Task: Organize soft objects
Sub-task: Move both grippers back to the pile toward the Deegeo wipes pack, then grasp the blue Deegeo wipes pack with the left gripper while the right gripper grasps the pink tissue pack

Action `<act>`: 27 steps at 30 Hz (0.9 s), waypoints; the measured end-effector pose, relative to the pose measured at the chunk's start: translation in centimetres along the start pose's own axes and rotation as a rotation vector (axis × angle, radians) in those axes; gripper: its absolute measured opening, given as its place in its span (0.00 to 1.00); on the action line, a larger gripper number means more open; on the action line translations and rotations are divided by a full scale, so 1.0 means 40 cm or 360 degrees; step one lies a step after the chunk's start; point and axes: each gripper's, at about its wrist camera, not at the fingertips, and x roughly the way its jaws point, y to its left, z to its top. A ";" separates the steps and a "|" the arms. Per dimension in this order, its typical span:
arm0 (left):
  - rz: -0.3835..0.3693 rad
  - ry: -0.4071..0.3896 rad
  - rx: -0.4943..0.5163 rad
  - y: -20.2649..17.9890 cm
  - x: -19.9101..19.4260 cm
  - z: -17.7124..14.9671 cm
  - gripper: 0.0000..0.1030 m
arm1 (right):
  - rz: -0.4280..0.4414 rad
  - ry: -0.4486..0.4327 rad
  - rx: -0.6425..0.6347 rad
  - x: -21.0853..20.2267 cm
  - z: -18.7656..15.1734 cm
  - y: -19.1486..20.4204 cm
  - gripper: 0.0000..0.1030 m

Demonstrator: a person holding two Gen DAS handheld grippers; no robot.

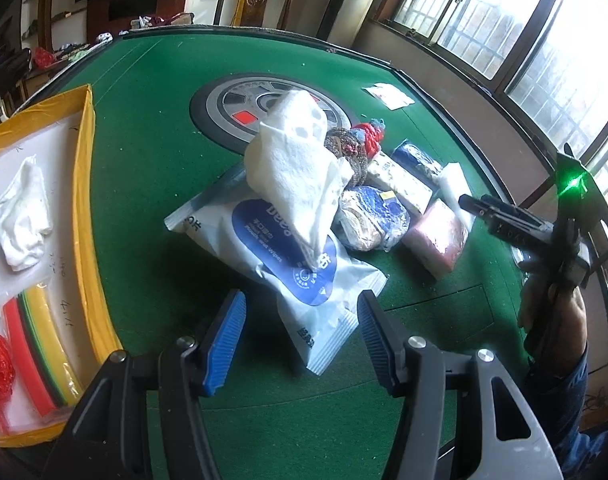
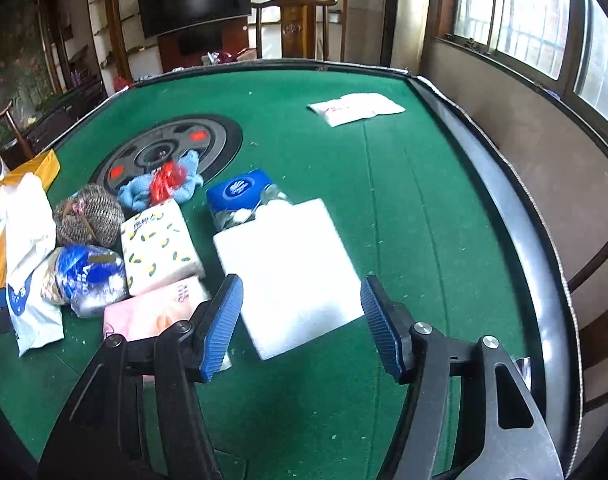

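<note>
Left wrist view: left hand-held gripper (image 1: 302, 338) spread, nothing pinched, just short of the wipes pack (image 1: 288, 256).
White cloth (image 1: 294, 172): draped on the wipes pack.
Yellow tray (image 1: 86, 184): left of the wipes pack on the green desk (image 1: 152, 128).
Right hand-held gripper (image 2: 300, 322): spread around the white foam block (image 2: 288, 260), pads apart from it.

1. Left gripper (image 1: 302, 338): tilted steeply downward, jaws parted, blue ribbed pads (image 1: 224, 340) facing each other, nothing pressed between them.
2. Right gripper (image 2: 300, 326): tilted downward, jaws parted, pads (image 2: 224, 322) free of contact.
3. Right hand (image 1: 551, 300): wrapped around the right gripper's handle, dark blue sleeve (image 1: 571, 400) at the wrist.
</note>
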 end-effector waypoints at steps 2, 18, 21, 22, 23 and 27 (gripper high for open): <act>0.0008 -0.0009 -0.0032 0.001 0.008 0.006 0.64 | 0.0056 -0.0016 0.0063 -0.008 -0.001 -0.017 0.59; -0.0139 -0.0007 -0.0135 0.020 0.083 0.040 0.51 | 0.0546 -0.0041 0.0083 -0.039 -0.007 0.000 0.62; -0.0206 0.0044 -0.0033 -0.003 0.058 0.010 0.51 | 0.0490 0.0058 -0.0018 -0.007 -0.015 0.038 0.62; -0.0227 0.0041 -0.0003 -0.009 0.046 0.000 0.51 | 0.0499 0.0084 -0.0021 0.001 -0.017 0.041 0.62; -0.0235 0.0034 0.0031 -0.016 0.033 -0.009 0.51 | 0.0528 0.0095 -0.0022 0.005 -0.019 0.044 0.62; -0.0140 -0.0022 0.0124 -0.027 0.007 -0.023 0.51 | 0.0611 0.0237 -0.0107 0.025 -0.035 0.085 0.70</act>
